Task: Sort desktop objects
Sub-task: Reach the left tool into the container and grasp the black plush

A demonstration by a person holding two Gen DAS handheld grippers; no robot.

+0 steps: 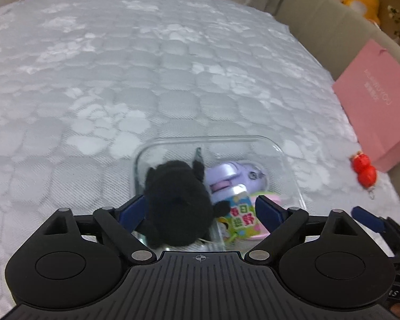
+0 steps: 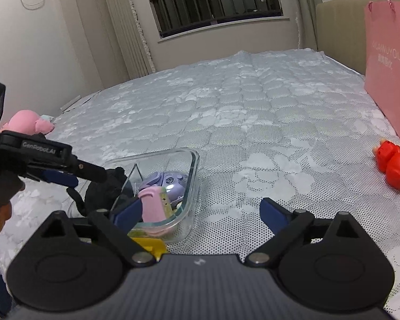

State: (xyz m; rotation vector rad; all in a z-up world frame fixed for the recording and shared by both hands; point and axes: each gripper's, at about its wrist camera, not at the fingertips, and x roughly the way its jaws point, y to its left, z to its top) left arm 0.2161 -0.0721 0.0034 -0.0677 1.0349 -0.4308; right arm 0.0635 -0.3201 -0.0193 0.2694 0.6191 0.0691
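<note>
1. The left gripper [image 1: 200, 208] hangs over a glass box [image 1: 288, 160] on the bed [image 1: 146, 66], its blue fingers [image 1: 266, 210] spread wide apart with nothing pinched between them.
2. A black plush toy [image 1: 177, 200] sits in the left part of the glass box, just ahead of the left finger; whether the finger touches it cannot be told.
3. To the right of the plush, also inside the box, lie a purple toy [image 1: 234, 177], a small colourful carton [image 1: 241, 214] printed with characters, and something pink [image 1: 266, 196] under the carton (mostly hidden, so its shape is unclear).
4. The right gripper [image 2: 200, 213] is beside the box, to its right, and its fingers [image 2: 274, 214] also stand released and wide, with only bedcover between them. Its left finger sits in front of the box's near corner.
5. From the right camera, a pink case [image 2: 153, 204] stands upright in the box beside the purple toy, and a yellow thing [image 2: 149, 245] shows just outside the box's near wall, partly behind the gripper.
6. A red toy with a key ring [image 2: 393, 164] lies on the bedcover well to the right, near a pink paper bag [image 2: 389, 66] leaning at the bed's edge.
7. A pink plush [image 2: 26, 122] lies far to the left on the bed.
</note>
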